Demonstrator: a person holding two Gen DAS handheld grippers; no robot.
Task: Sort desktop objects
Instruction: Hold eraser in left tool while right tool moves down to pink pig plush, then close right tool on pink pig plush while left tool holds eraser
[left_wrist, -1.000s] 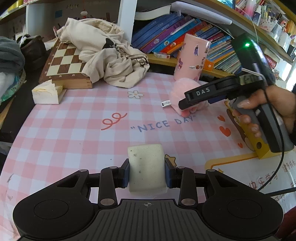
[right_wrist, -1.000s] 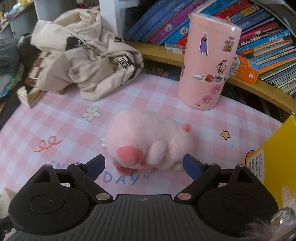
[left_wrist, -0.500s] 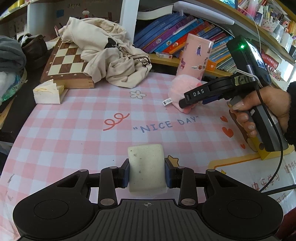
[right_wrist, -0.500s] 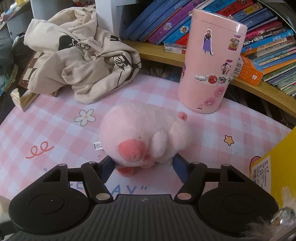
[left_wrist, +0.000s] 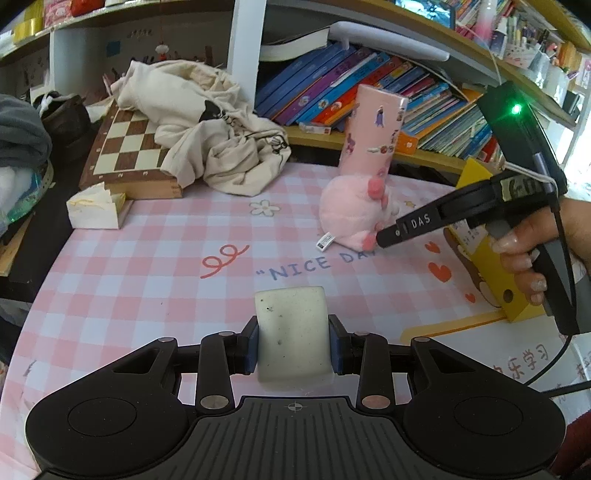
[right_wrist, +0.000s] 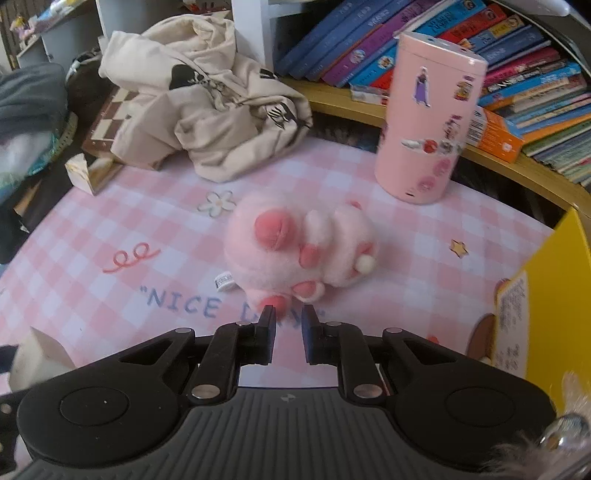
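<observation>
The plush pig (right_wrist: 295, 247) lies toward the far right of the tablecloth (right_wrist: 110, 221), just before the pink tin (right_wrist: 428, 129). It looks light and squashy; I'd pinch its round body, not a foot. My right tongs (right_wrist: 287, 321) are nearly closed, empty, at its feet. My left tongs (left_wrist: 291, 341) clamp a white sponge (left_wrist: 291, 332).

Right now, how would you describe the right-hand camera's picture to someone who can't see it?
The right gripper has its jaws nearly shut at the near edge of a pink plush toy lying on a pink checked tablecloth; whether it pinches the toy is unclear. Behind stand a pink sticker-covered cylinder, a crumpled cream garment and a shelf of books.
</observation>
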